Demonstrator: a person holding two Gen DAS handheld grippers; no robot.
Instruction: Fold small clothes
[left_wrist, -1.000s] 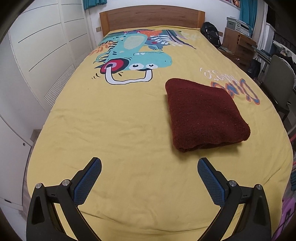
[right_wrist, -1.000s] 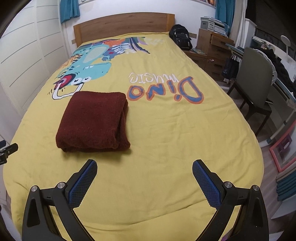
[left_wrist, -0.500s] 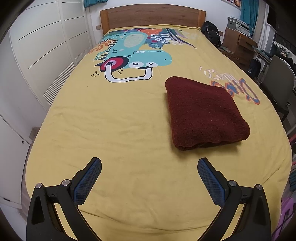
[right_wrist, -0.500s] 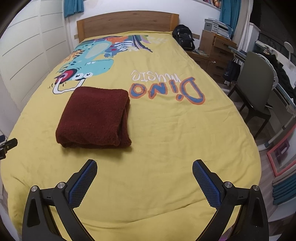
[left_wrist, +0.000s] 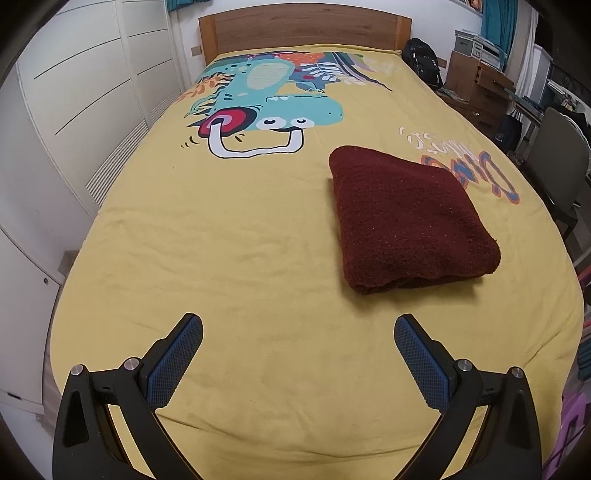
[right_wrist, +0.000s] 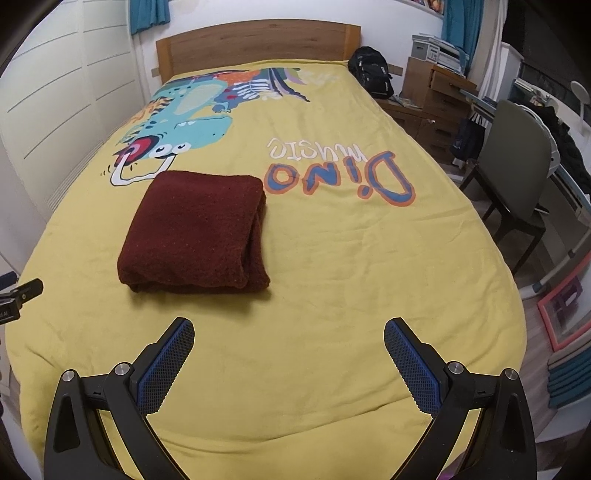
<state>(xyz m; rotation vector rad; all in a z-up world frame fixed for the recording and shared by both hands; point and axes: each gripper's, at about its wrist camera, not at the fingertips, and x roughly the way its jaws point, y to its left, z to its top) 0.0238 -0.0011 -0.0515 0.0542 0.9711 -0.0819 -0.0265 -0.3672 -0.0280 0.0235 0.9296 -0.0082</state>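
Note:
A dark red fleece garment (left_wrist: 406, 218) lies folded into a thick rectangle on the yellow dinosaur bedspread (left_wrist: 229, 236). In the right wrist view the garment (right_wrist: 199, 232) lies left of centre on the bedspread (right_wrist: 351, 258). My left gripper (left_wrist: 298, 332) is open and empty, held above the bed's near end, short and left of the garment. My right gripper (right_wrist: 289, 334) is open and empty, short and right of the garment. A tip of the left gripper (right_wrist: 22, 291) shows at the left edge of the right wrist view.
A wooden headboard (left_wrist: 303, 29) stands at the far end. White wardrobe doors (left_wrist: 74, 92) run along the left. A black backpack (right_wrist: 371, 75), wooden drawers (right_wrist: 439, 96), a grey chair (right_wrist: 517, 173) and a desk stand to the right of the bed.
Both grippers have drawn back and risen slightly, so the garment sits a little farther off. Both stayed open. The garment has not moved.

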